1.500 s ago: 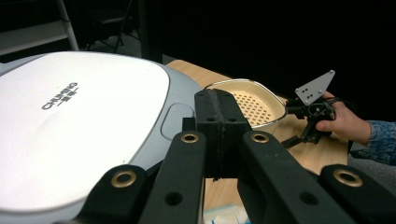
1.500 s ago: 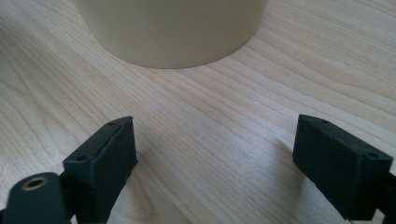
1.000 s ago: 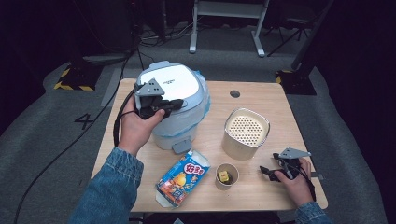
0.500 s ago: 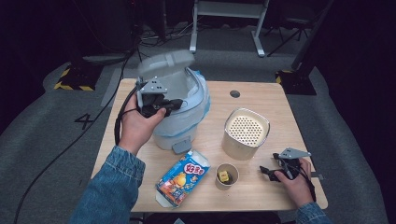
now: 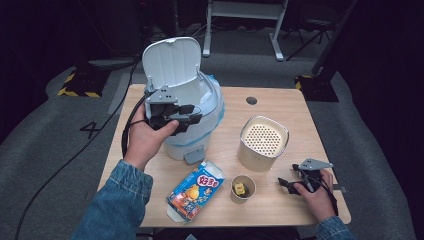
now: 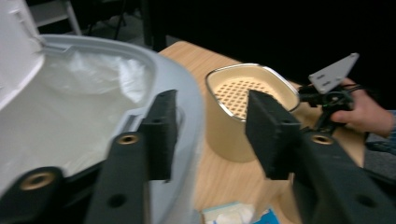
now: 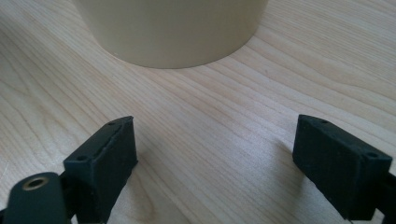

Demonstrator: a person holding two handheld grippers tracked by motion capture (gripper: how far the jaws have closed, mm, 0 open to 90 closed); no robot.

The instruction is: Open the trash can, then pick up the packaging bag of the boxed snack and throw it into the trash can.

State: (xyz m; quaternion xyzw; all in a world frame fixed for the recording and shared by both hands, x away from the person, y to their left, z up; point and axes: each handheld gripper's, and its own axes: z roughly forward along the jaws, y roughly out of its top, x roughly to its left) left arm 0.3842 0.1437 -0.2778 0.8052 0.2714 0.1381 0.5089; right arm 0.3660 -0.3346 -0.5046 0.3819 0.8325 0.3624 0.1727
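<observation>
Left tongs (image 5: 192,118), jaws just opening and empty, hover at the bin (image 5: 200,127) with lid (image 5: 171,61) up; right tongs (image 5: 287,184) rest open; next, likely fetching trash.

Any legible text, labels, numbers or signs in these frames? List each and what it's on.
"4": pale marking on the grey floor left of the table.
Red characters in a white bubble on the blue snack pack: too blurred to read.
Bin, beige container, paper cup: no text visible.
</observation>
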